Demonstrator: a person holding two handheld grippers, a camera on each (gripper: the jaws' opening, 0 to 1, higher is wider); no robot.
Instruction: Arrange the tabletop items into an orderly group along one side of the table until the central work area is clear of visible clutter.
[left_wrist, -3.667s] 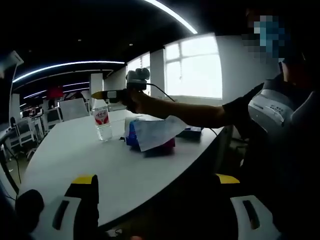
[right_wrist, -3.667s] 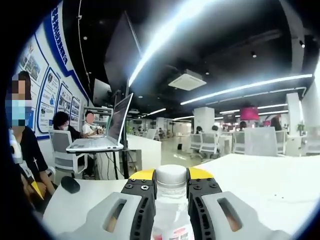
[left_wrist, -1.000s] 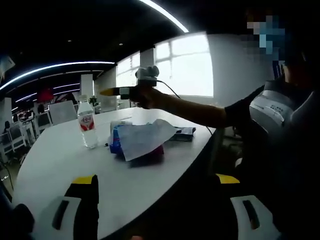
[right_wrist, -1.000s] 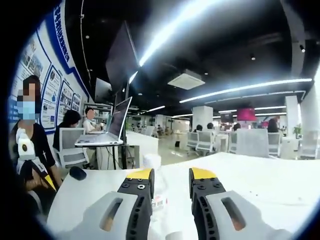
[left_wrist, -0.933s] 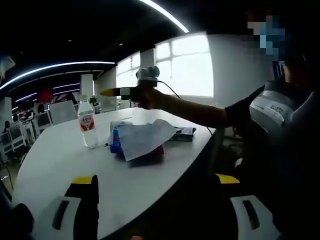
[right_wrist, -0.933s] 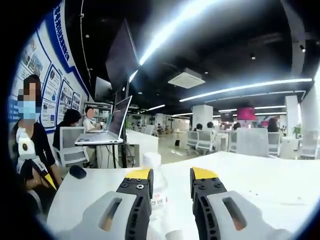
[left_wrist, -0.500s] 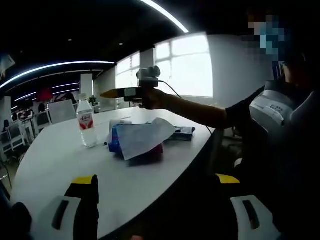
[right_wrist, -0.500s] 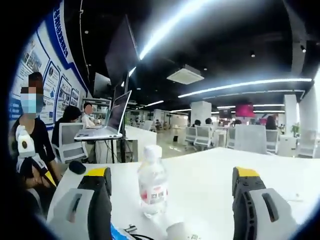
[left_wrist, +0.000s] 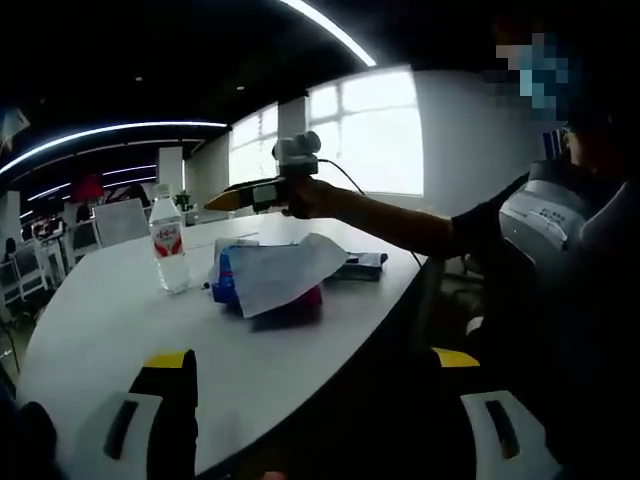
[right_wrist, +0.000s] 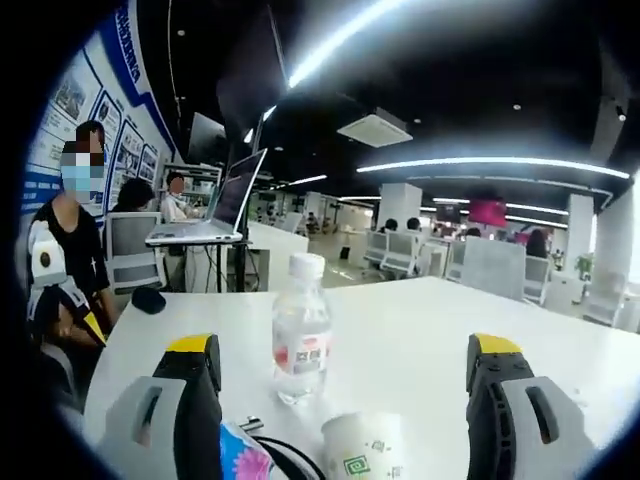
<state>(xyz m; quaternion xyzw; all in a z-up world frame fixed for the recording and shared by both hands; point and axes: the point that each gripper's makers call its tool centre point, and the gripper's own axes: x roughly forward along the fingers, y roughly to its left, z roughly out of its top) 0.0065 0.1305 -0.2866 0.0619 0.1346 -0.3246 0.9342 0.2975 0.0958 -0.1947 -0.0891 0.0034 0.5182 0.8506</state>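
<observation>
White table (left_wrist: 110, 330), large and rounded. On it a water bottle (right_wrist: 301, 330) stands upright, apart from the right gripper (right_wrist: 345, 375), whose jaws are spread wide; paper cup (right_wrist: 362, 447) near the bottom edge. Left gripper (left_wrist: 310, 400) jaws wide apart, holding nothing.

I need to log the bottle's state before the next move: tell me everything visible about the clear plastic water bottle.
The clear plastic water bottle stands upright on the white table, free of both claws. It has a white screw cap and a red-and-white label around its middle, and looks nearly full. A white paper cup sits nearby, apart from it. The left gripper view shows it beside the blue packet under white paper.
</observation>
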